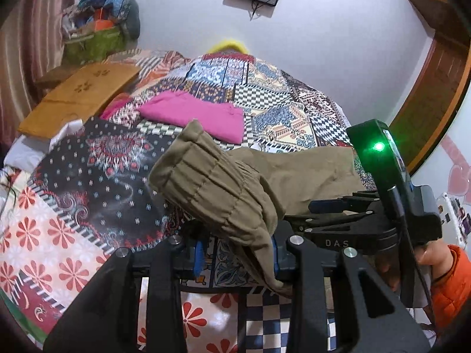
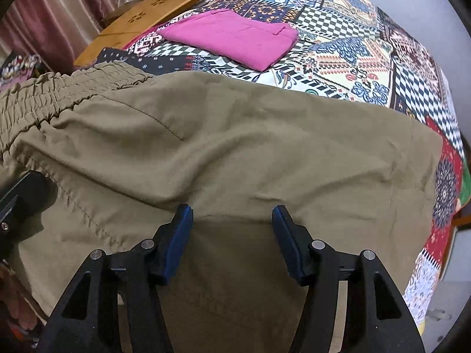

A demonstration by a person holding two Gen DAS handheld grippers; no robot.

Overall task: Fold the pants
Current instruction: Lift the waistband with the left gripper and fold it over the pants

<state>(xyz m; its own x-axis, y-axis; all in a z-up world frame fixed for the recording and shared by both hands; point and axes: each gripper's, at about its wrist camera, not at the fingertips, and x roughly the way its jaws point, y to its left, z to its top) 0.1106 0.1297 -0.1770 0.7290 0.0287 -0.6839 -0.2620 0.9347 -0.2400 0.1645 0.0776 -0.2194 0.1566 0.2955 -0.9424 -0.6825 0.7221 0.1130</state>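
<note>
Left wrist: left tongs [image 1: 235, 253] clamped on khaki pants [image 1: 212, 182], right tongs [image 2: 232, 235] apart.

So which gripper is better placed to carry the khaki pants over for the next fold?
Left. The left gripper already clamps the khaki pants at the waistband, lifted off the quilt. The right gripper is open above the fabric, holding nothing.

Matt khaki woven-cloth pants [image 2: 235, 147] — gathered, wrinkled waistband [image 1: 206, 182]

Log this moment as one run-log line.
left gripper: shut on olive-khaki cotton pants waistband | right gripper: open over pants
</note>
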